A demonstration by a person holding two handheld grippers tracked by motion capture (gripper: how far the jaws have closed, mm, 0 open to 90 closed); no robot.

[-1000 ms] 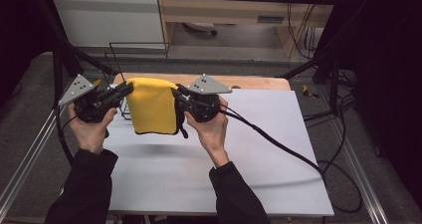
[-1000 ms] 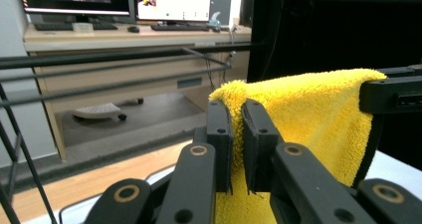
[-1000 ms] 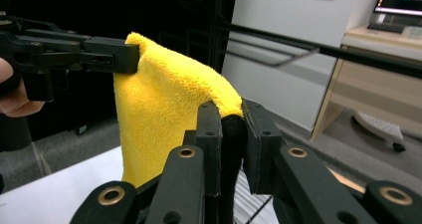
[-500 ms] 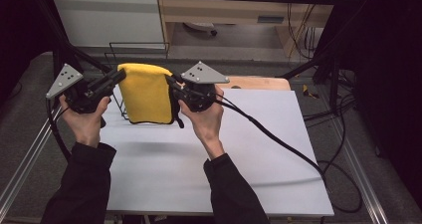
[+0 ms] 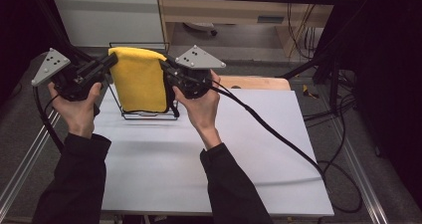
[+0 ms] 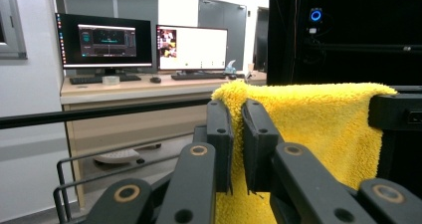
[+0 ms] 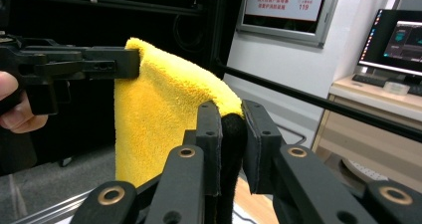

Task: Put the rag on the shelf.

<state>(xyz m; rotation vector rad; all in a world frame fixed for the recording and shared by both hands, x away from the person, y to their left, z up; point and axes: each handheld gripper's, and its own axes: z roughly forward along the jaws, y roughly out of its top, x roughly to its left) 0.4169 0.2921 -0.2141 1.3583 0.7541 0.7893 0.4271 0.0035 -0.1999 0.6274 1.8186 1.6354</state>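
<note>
Both grippers have risen since the earlier frames, carrying the cloth (image 5: 139,79) up off the counter (image 5: 209,159) until it hangs stretched between them over a wire rack (image 5: 149,115).

Left gripper (image 5: 110,60) pinches the cloth's top corner: in the left gripper view its jaws stand narrow, closed on a fold of yellow pile (image 6: 238,134) between them, with the rest of the cloth (image 6: 318,129) spreading to the right of the jaws toward the other gripper.

Right gripper (image 5: 166,67) grips the opposite top corner. In the right gripper view its jaws are narrow, clamped on a dark edge of the cloth (image 7: 232,134), and the yellow sheet (image 7: 159,129) runs left of the jaws to the left gripper (image 7: 127,62), which bites the far corner.

Below the jaws the cloth hangs free, its lower edge near the rack's base.
</note>
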